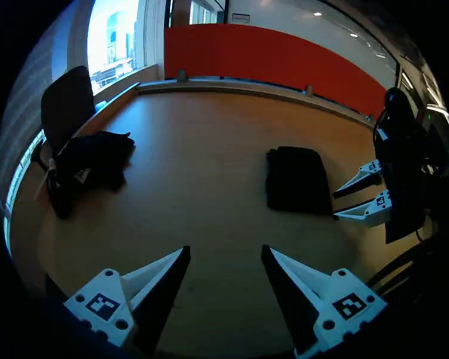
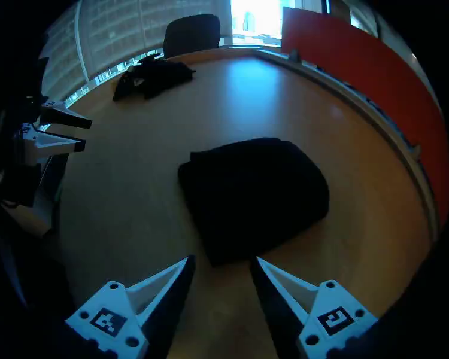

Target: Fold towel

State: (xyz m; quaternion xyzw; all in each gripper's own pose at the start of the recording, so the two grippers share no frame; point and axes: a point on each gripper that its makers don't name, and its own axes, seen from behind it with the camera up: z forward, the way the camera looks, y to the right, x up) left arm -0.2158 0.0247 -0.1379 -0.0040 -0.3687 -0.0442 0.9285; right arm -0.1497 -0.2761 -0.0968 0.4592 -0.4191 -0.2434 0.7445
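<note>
A black towel [image 2: 254,194] lies folded into a compact rectangle on the wooden table, just beyond my right gripper [image 2: 223,263], which is open with nothing between its fingers. In the left gripper view the same towel [image 1: 296,178] rests to the right of centre, well ahead of my left gripper [image 1: 225,254], also open and empty. The right gripper [image 1: 339,203] appears at the towel's right edge, pointing at it. The left gripper [image 2: 87,134] shows far off at the table's left side in the right gripper view.
A heap of dark cloth [image 1: 93,158] lies near the table's far left edge, by a black office chair [image 1: 66,105]. A red partition [image 1: 272,60] runs along the table's far side. Bare wood [image 1: 188,173] stretches between the heap and the towel.
</note>
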